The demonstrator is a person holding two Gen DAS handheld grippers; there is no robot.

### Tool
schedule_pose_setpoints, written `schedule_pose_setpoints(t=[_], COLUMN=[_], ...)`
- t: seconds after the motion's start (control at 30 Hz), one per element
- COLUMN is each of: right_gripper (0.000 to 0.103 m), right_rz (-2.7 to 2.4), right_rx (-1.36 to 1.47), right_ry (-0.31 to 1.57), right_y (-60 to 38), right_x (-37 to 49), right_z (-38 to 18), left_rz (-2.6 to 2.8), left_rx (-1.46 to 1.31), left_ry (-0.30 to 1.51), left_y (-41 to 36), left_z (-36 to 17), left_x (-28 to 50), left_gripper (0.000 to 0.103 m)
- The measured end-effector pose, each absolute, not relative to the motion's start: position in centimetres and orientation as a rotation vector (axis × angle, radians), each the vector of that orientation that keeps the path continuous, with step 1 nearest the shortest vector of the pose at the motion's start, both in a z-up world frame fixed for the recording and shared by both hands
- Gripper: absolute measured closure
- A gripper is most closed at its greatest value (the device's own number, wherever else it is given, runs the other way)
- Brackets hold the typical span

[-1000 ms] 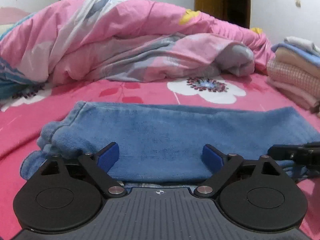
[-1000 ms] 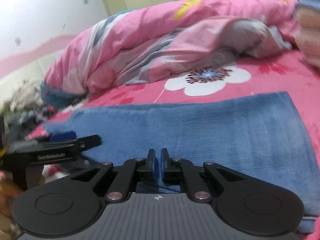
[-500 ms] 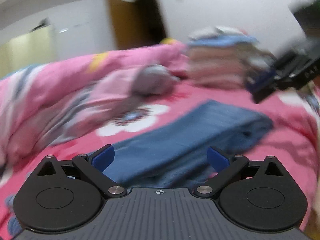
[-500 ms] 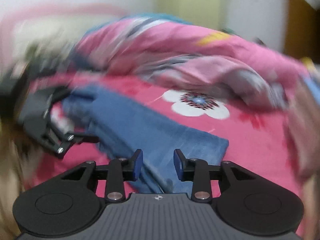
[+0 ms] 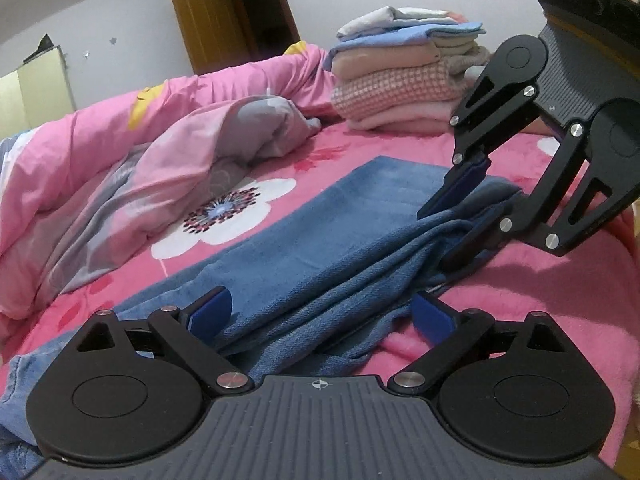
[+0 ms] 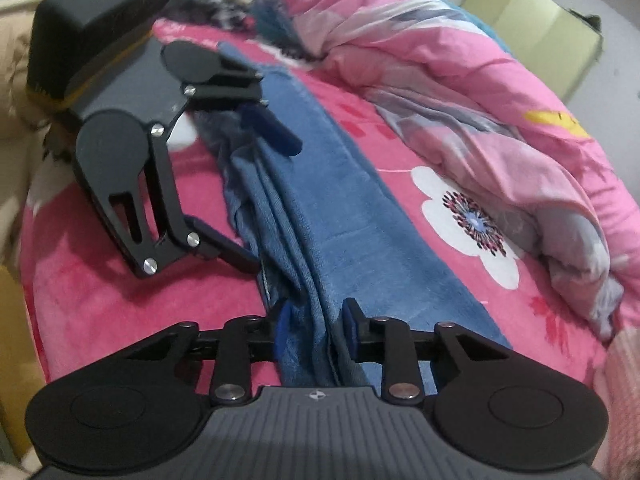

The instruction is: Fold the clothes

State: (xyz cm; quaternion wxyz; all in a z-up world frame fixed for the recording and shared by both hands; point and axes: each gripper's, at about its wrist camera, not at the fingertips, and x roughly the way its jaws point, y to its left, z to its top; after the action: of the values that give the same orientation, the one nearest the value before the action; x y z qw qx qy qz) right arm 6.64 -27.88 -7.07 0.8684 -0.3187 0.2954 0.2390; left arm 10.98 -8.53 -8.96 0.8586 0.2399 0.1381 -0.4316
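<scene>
A blue garment lies folded into a long strip on the pink flowered bed sheet. My left gripper is open, its blue pads wide apart on either side of the strip's near end. At the far end is my right gripper, turned on its side. In the right wrist view the right gripper has the bunched edge of the blue garment filling the gap between its pads, and its jaws are closing on it. The left gripper stands open over the other end.
A crumpled pink and grey quilt lies along the back of the bed. A stack of folded clothes sits at the far right corner. Behind them are a brown door and a pale wardrobe.
Both grippers swung from the garment's long side to its two ends and rolled. The right jaws, shut before, opened and now sit around the garment's edge. The left jaws stayed wide.
</scene>
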Motion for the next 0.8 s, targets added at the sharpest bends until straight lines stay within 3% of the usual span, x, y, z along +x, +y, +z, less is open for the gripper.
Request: schedule_pose_setpoints(t=[0.07, 0.17, 0.37, 0.6, 0.8], right_gripper=[0.091, 0.095, 0.095, 0.096, 0.096], right_rz=[0.476, 0.401, 0.304, 0.29, 0.203], right_rx=[-0.696, -0.775, -0.951, -0.823, -0.907], right_ry=[0.602, 0.523, 0.465, 0.464, 0.39], right_y=[-27.6, -26.7, -24.6, -25.2, -24.4], right_x=[6.4, 5.1, 3.6, 4.1, 3.7], right_z=[-7.2, -7.3, -9.1, -7.9, -8.5], left_rz=[-0.907, -0.909, -0.929, -0.914, -0.853], left_rx=[0.505, 0.505, 0.481, 0.374, 0.526], left_ry=[0.29, 0.288, 0.277, 0.317, 0.335], left_y=[-8.6, -8.5, -8.0, -7.7, -10.1], left_z=[-9.0, -8.9, -8.7, -8.1, -9.4], left_x=[11.0, 11.0, 10.8, 11.9, 11.4], left_gripper=[0.006, 0.006, 0.005, 0.004, 0.002])
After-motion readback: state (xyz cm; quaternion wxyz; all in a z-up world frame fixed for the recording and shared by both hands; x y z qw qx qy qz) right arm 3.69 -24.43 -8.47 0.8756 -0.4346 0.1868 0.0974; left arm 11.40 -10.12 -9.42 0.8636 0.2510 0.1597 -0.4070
